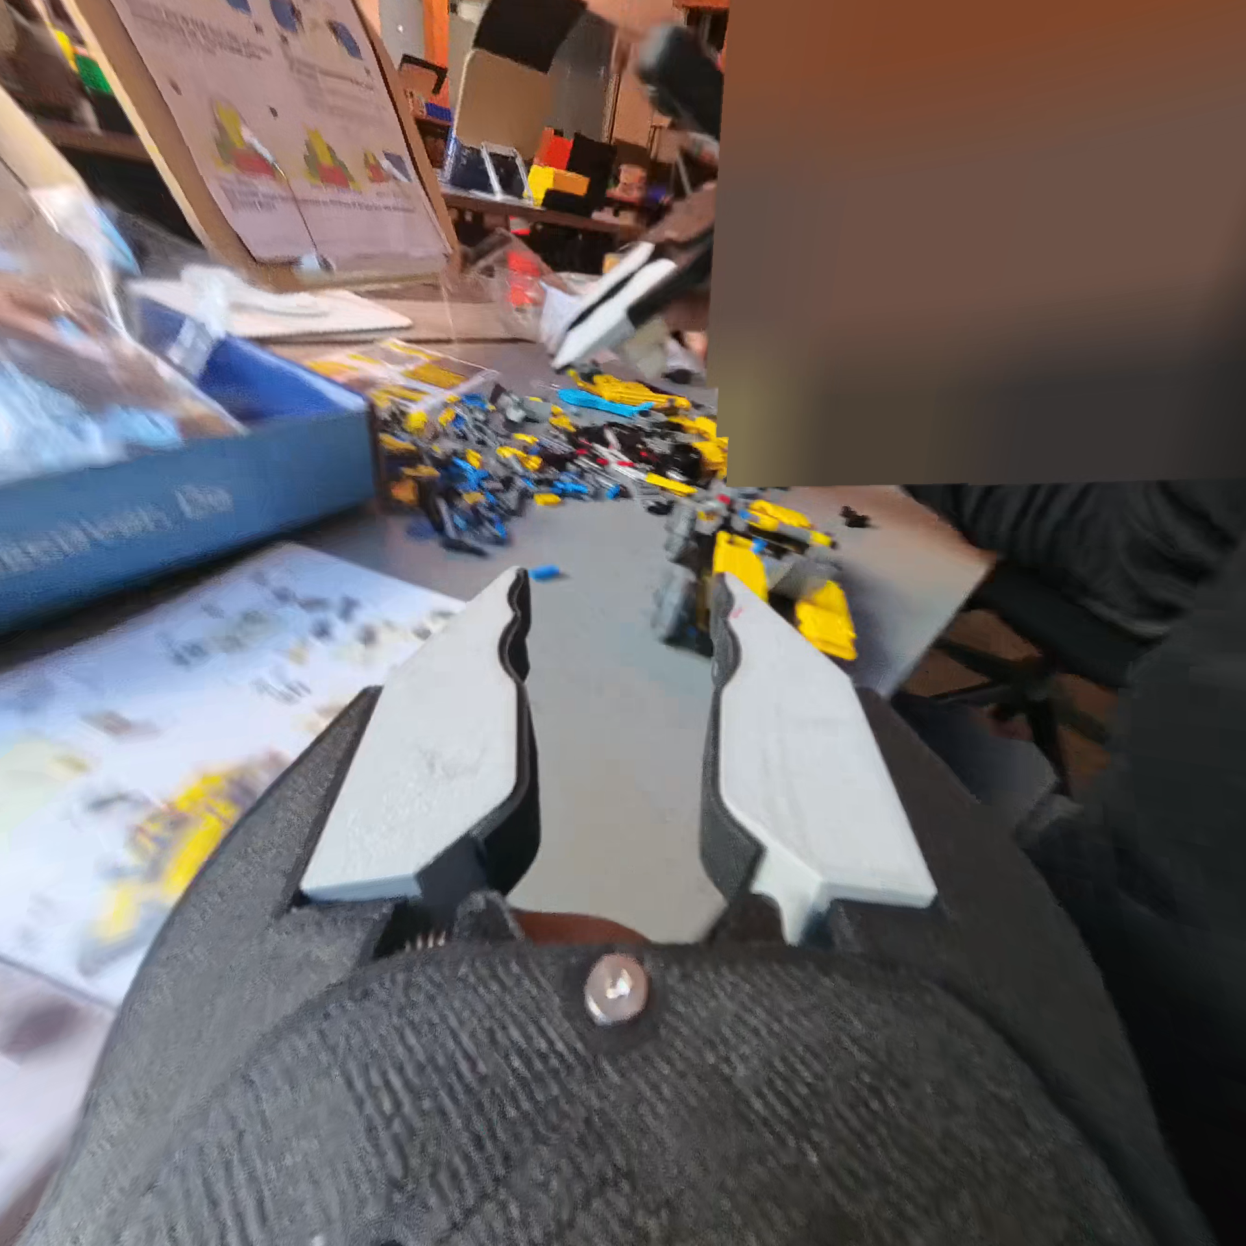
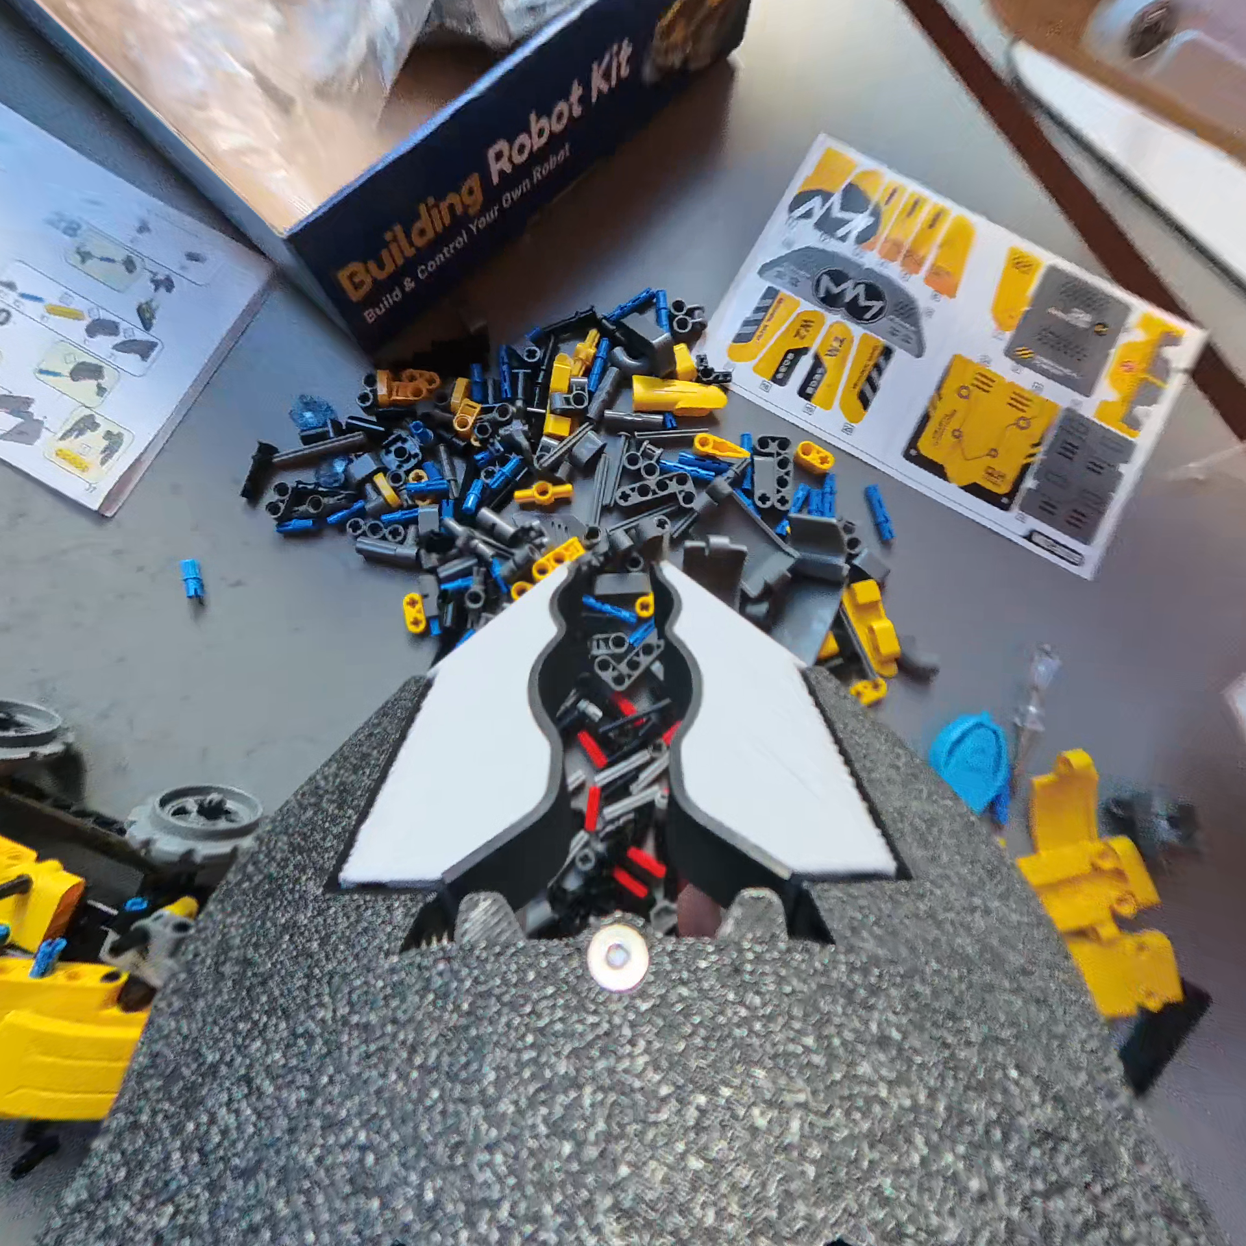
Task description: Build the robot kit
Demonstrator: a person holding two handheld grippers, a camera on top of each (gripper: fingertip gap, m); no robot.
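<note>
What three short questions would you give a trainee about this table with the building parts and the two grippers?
1. True or false: the jaws of the left gripper stand apart, with nothing between them.
2. In the right wrist view, what lies right of the pile of loose parts? A) sticker sheet B) grey wheel C) instruction booklet
3. What colour is the lone pin left of the pile?

Key: 1 true; 2 A; 3 blue.

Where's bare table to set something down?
Free: the grey strip left of the parts pile, between the instruction booklet and the loose wheel, holding only one blue pin. Crowded: under the right tongs, and between the box and sticker sheet.
</note>
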